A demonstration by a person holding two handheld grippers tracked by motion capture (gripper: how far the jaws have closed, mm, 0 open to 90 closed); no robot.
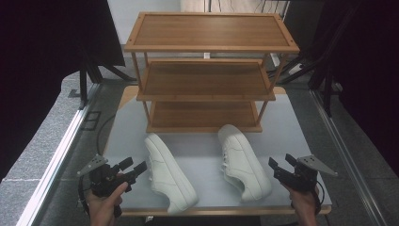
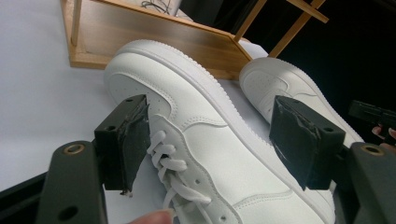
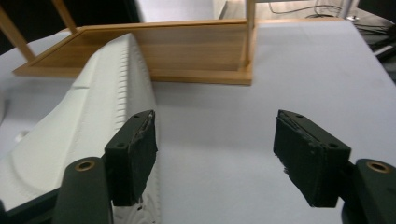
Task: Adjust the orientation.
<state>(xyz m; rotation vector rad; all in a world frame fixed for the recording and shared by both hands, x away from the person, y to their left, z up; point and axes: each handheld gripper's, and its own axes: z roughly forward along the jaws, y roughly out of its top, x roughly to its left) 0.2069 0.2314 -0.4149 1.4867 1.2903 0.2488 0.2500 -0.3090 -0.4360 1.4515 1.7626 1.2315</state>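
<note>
Two white lace-up sneakers lie on the pale table mat [image 1: 291,127] in front of a three-tier wooden rack [image 1: 207,80]. The left sneaker [image 1: 169,174] points its toe toward the rack, and my left gripper [image 1: 135,165] hovers open just to its left. In the left gripper view the open left gripper [image 2: 210,116] frames that sneaker's [image 2: 187,88] laces and side, without touching. The right sneaker [image 1: 242,162] lies left of my right gripper [image 1: 281,161]. The right gripper [image 3: 215,126] is open, with the right sneaker's sole edge [image 3: 88,121] beside its left jaw.
The rack's bottom shelf [image 3: 187,51] sits just beyond the shoes and all three shelves are bare. The second sneaker [image 2: 280,81] and the other gripper [image 2: 373,114] appear far off in the left gripper view. Metal rails [image 1: 56,155] and grey floor flank the table.
</note>
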